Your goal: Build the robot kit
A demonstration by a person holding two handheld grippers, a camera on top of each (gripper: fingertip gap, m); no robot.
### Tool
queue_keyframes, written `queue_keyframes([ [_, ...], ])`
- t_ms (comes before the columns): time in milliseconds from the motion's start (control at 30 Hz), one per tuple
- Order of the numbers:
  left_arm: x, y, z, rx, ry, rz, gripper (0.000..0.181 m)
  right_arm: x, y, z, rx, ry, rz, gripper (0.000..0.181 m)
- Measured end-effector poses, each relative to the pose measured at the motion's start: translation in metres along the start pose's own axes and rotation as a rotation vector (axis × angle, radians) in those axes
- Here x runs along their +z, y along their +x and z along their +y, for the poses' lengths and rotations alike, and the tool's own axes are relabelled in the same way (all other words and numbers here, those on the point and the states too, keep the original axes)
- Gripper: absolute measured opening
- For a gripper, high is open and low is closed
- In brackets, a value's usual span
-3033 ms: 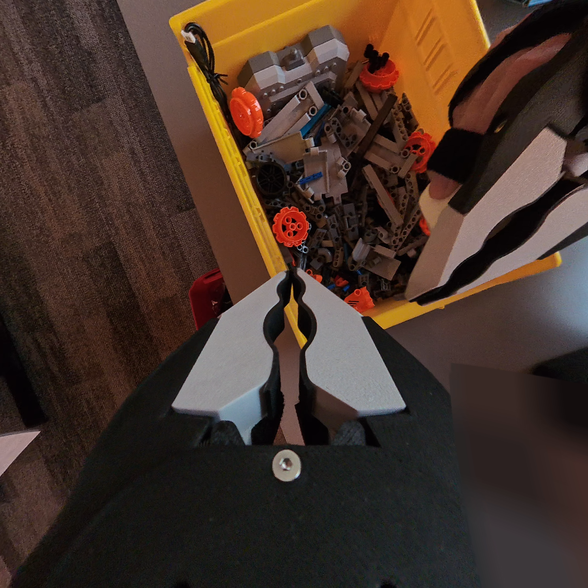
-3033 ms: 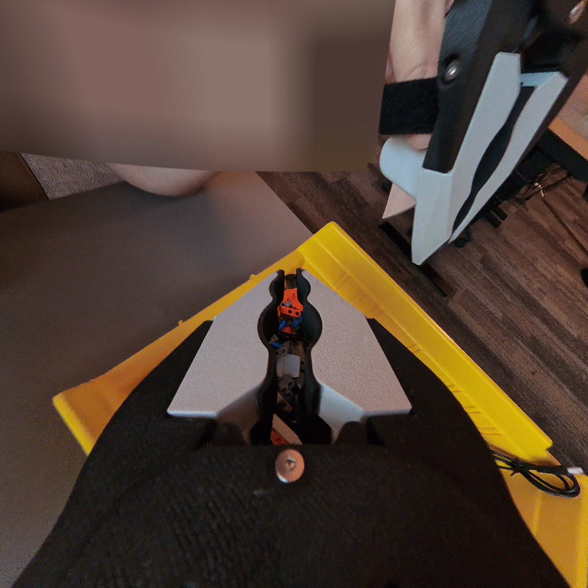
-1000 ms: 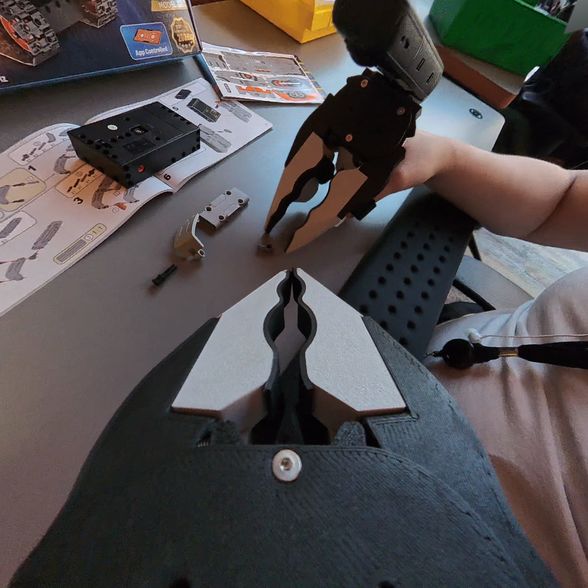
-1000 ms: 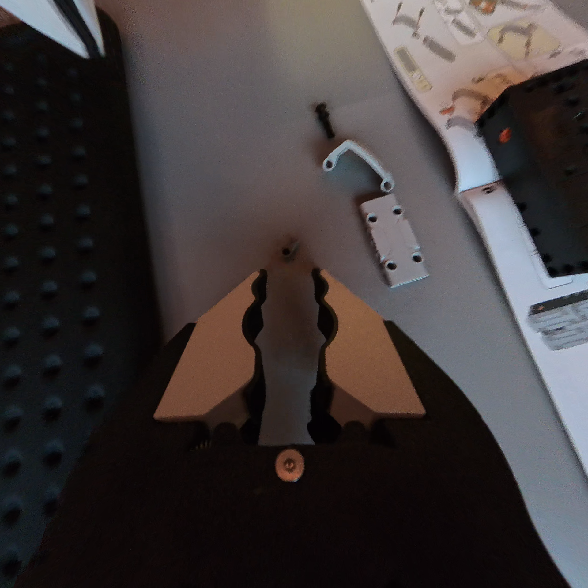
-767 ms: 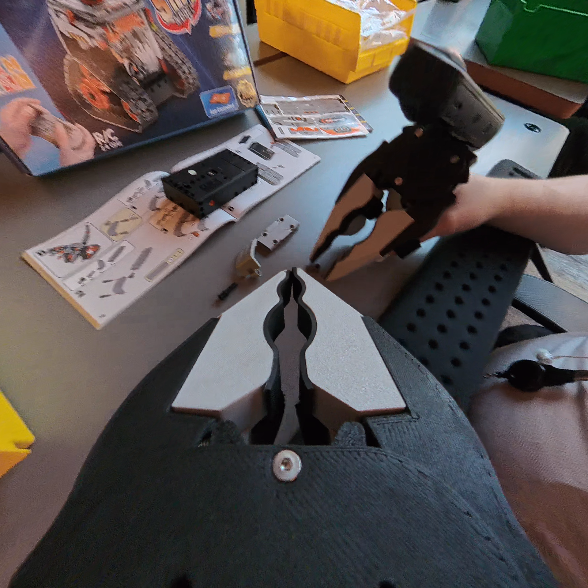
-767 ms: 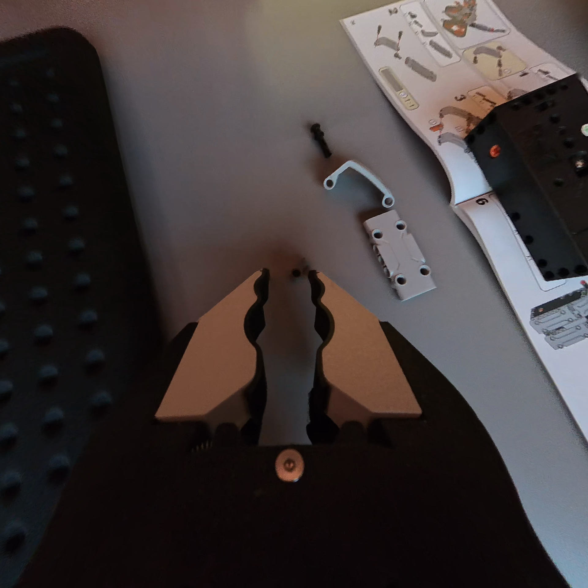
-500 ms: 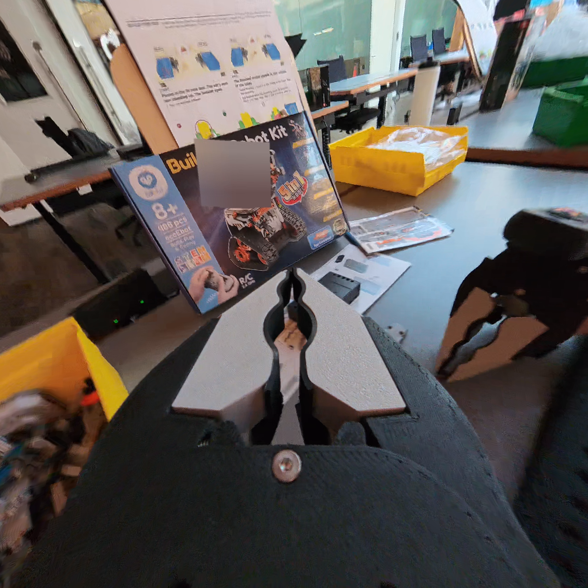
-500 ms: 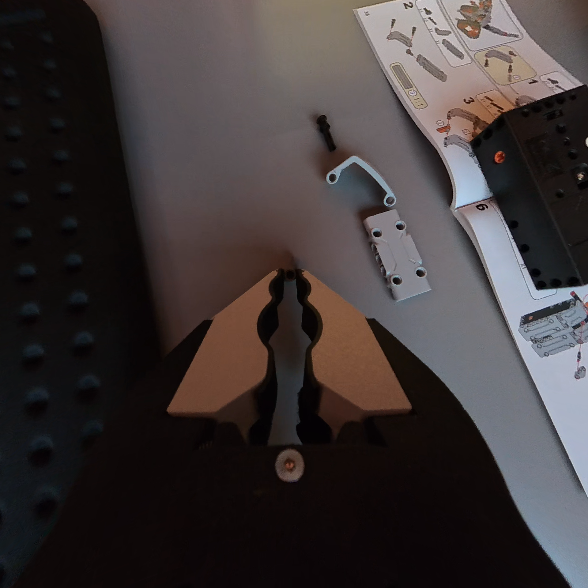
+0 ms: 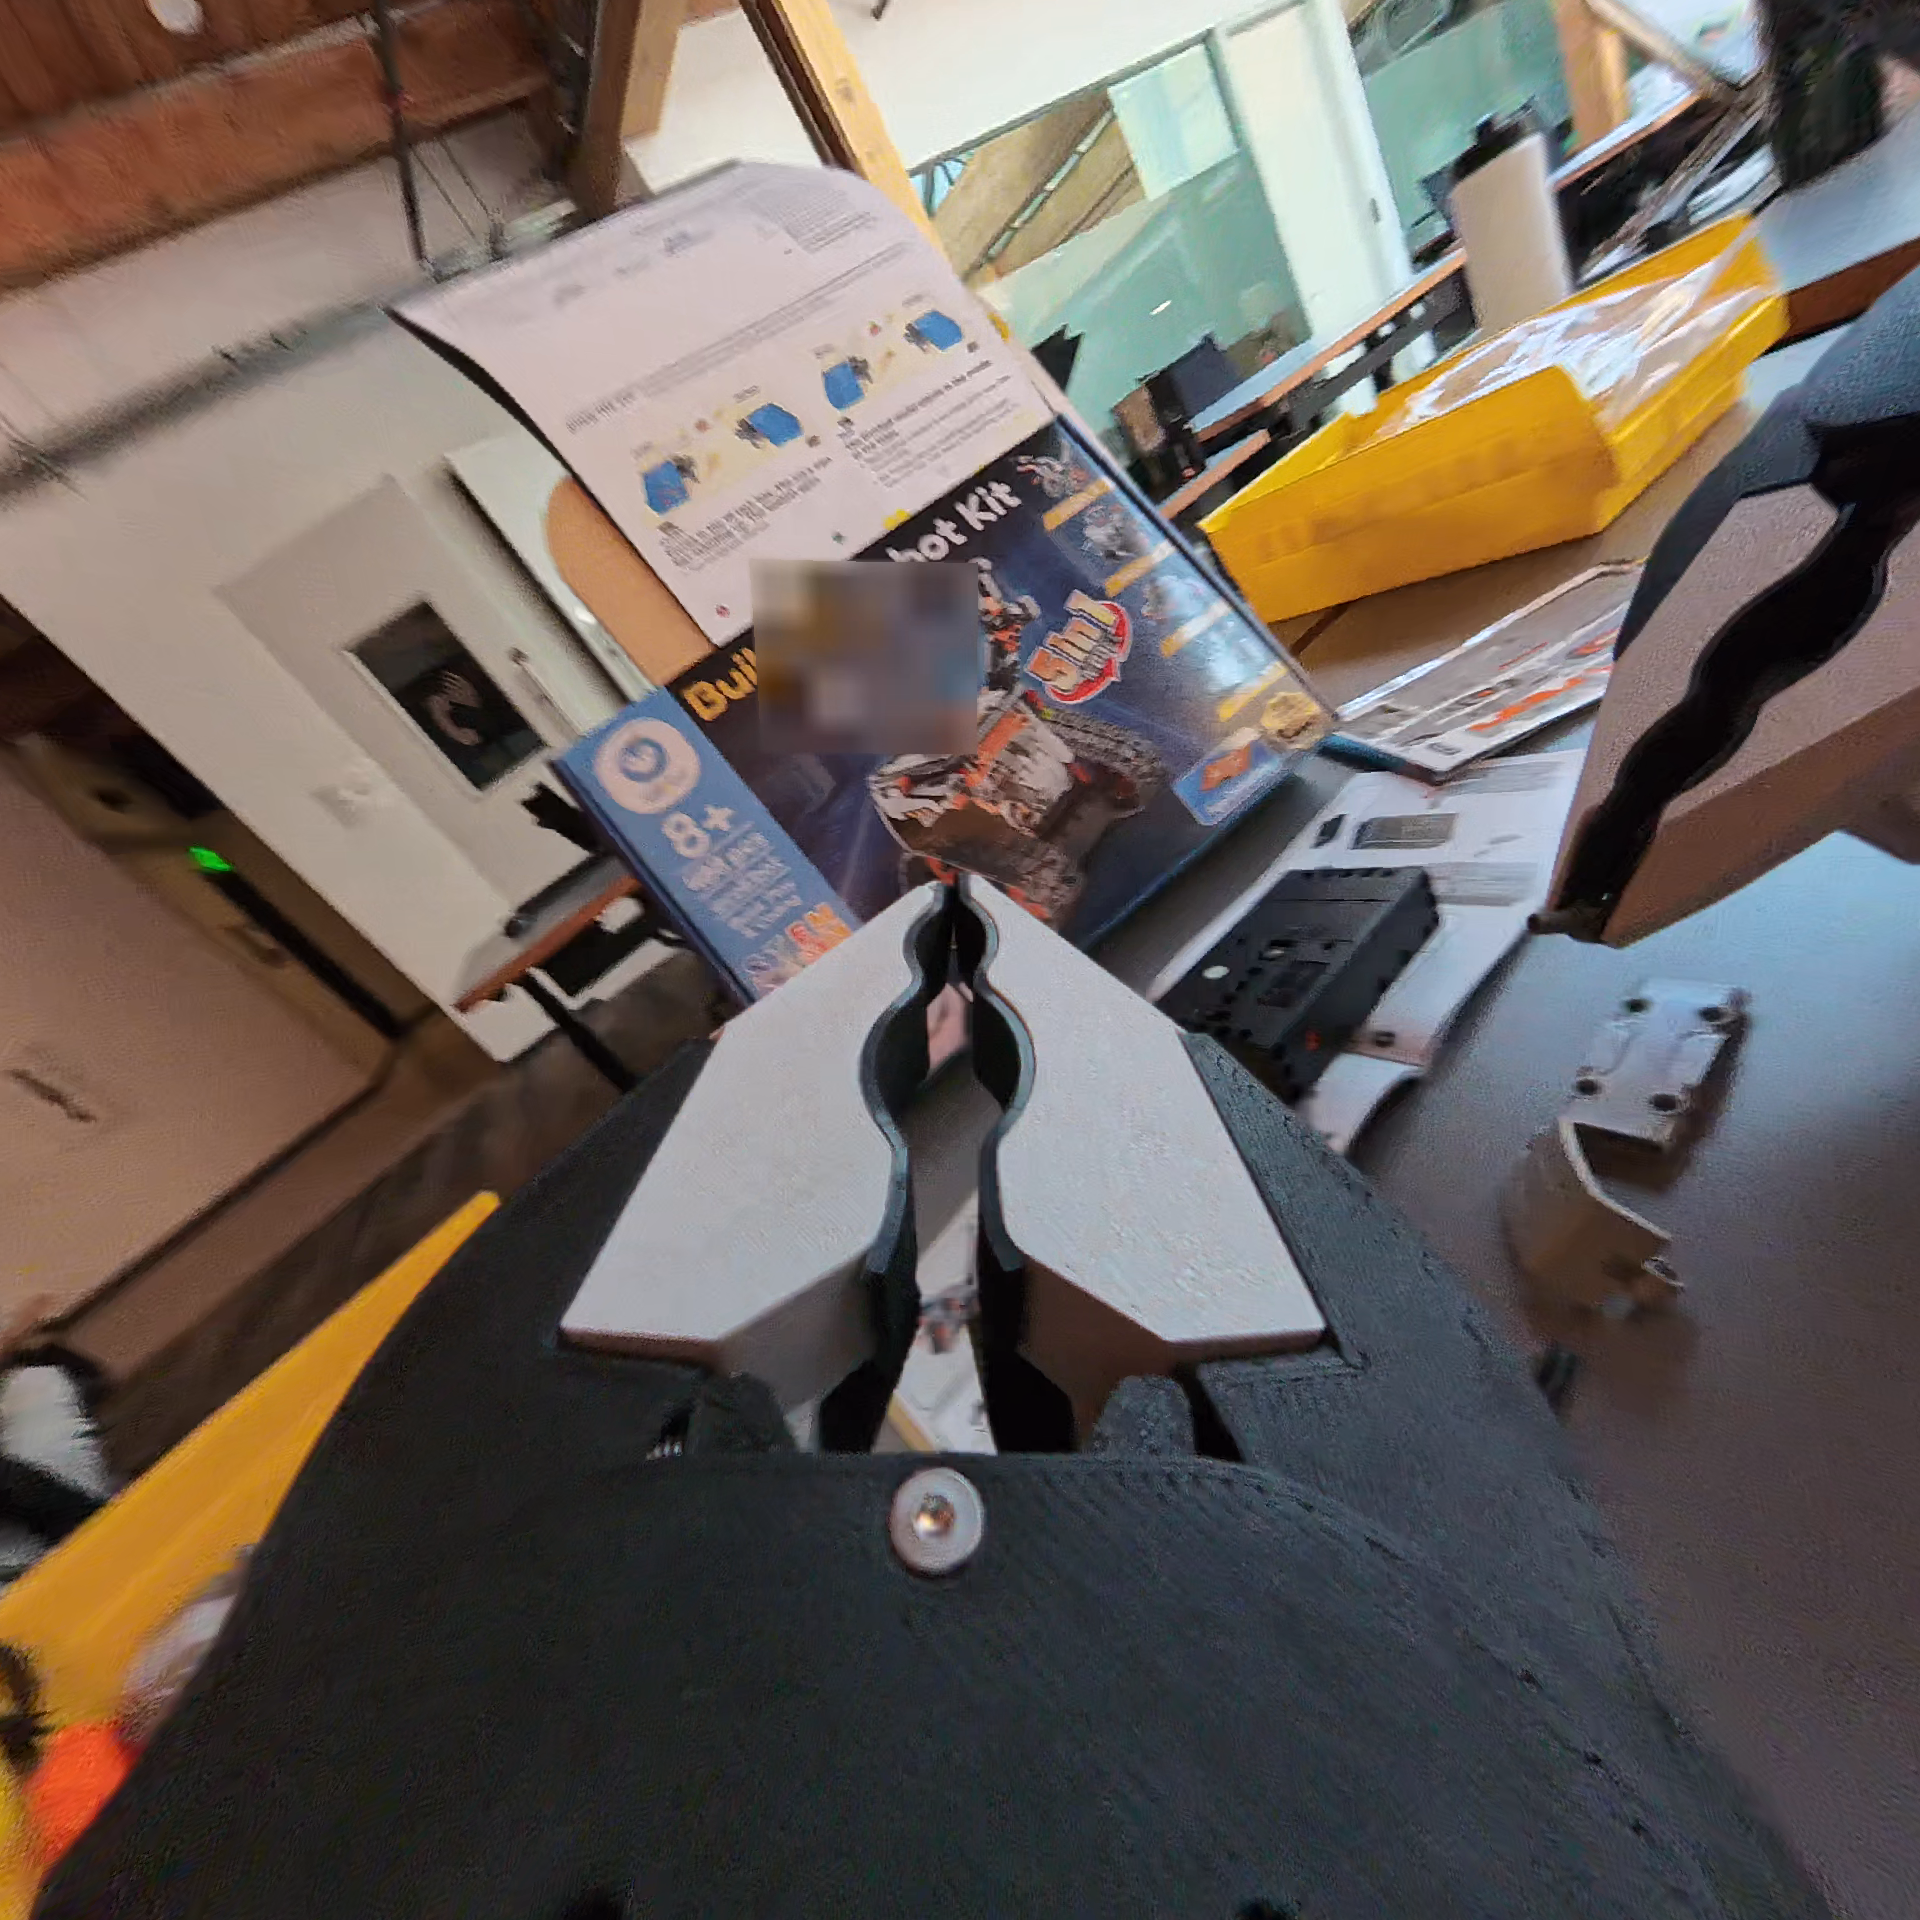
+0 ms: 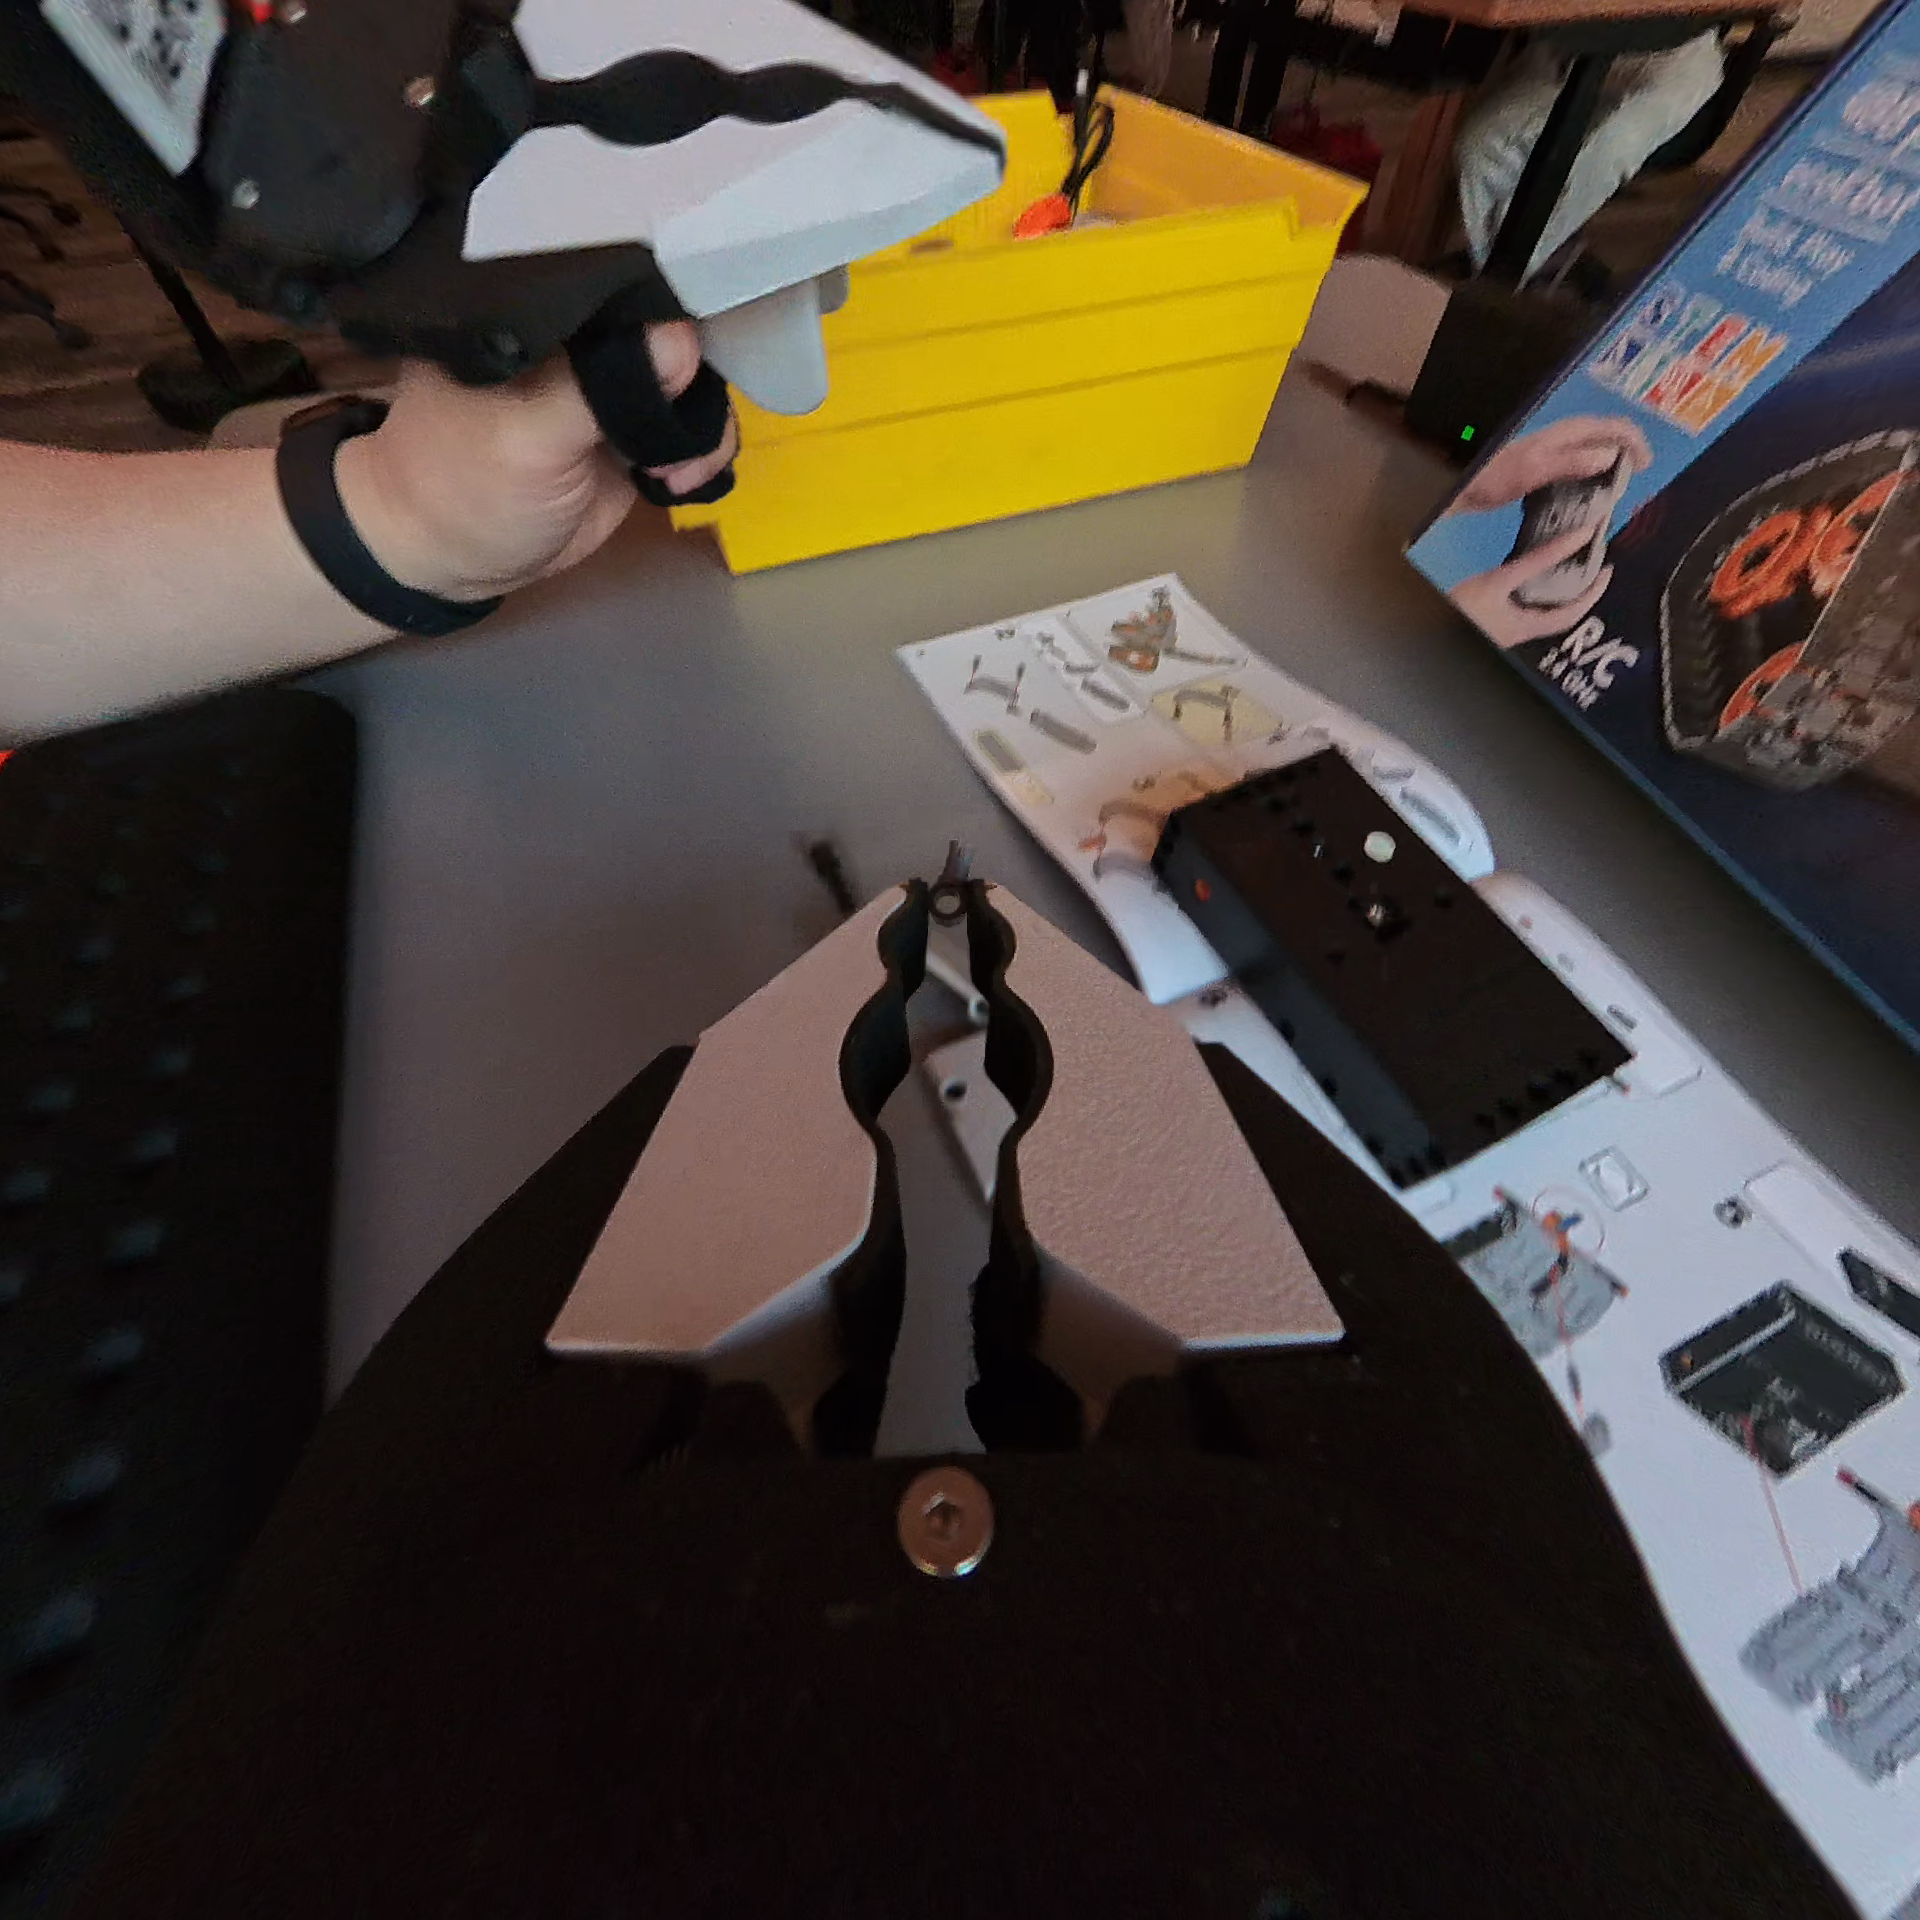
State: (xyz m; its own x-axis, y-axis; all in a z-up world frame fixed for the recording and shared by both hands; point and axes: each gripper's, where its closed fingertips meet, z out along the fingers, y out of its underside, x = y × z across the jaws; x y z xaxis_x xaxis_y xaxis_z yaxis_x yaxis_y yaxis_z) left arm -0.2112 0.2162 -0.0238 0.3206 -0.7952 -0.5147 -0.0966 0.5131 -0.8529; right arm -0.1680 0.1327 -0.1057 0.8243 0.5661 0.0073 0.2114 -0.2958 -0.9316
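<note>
1. Small dark ring-ended piece (image 10: 948, 902): it sits pinched at the very tips of the right gripper (image 10: 948, 891), whose jaws are drawn in on it with only its own width between them. It is lifted clear of the grey table (image 10: 571, 779).
2. Just beyond and left of those jaws a thin black pin (image 10: 831, 868) lies on the table. A pale grey plate (image 10: 961, 1101) shows only through the slot between the jaws, directly beneath them.
3. To the right of the right jaws a black block (image 10: 1382, 956) rests on an open instruction booklet (image 10: 1091, 707). Farther right stands a blue kit box (image 10: 1714, 623).
4. Far ahead and left of the jaws, the left gripper (image 10: 982, 130) is held in a hand (image 10: 488, 488) above the table, in front of a yellow bin (image 10: 1039, 343). Its jaws are pressed together and nothing shows between them.
5. In the left wrist view those closed jaws point at the kit box, with the black block to their right. The plate and a curved grey piece (image 9: 1579, 1236) lie farther right, below the right gripper's tips.
6. Hard to make out: the pinched piece is tiny and partly covered by the jaw tips, so its full shape is unclear. The bin's contents are mostly hidden behind its wall. A dark studded surface (image 10: 156, 1039) left of the right jaws is cut off by the frame, and the left wrist view is blurred.
</note>
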Motion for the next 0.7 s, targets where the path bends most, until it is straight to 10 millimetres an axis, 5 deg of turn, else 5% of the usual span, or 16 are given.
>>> queue_keyframes([
  [67,-0.007,-0.011,-0.01,0.054,0.036,-0.085,0.0,0.011,0.007,-0.019,-0.028,0.068,0.044,0.006],
  [233,-0.013,-0.034,-0.002,-0.153,0.002,-0.161,0.0,0.034,0.015,-0.072,-0.039,0.254,0.106,0.006],
  [400,-0.032,-0.063,-0.015,-0.153,0.056,-0.276,0.0,0.038,-0.006,-0.051,-0.236,0.187,0.127,0.006],
  [700,-0.018,-0.048,0.014,-0.251,-0.028,-0.215,0.0,0.028,0.011,-0.047,-0.119,0.185,0.105,0.006],
])
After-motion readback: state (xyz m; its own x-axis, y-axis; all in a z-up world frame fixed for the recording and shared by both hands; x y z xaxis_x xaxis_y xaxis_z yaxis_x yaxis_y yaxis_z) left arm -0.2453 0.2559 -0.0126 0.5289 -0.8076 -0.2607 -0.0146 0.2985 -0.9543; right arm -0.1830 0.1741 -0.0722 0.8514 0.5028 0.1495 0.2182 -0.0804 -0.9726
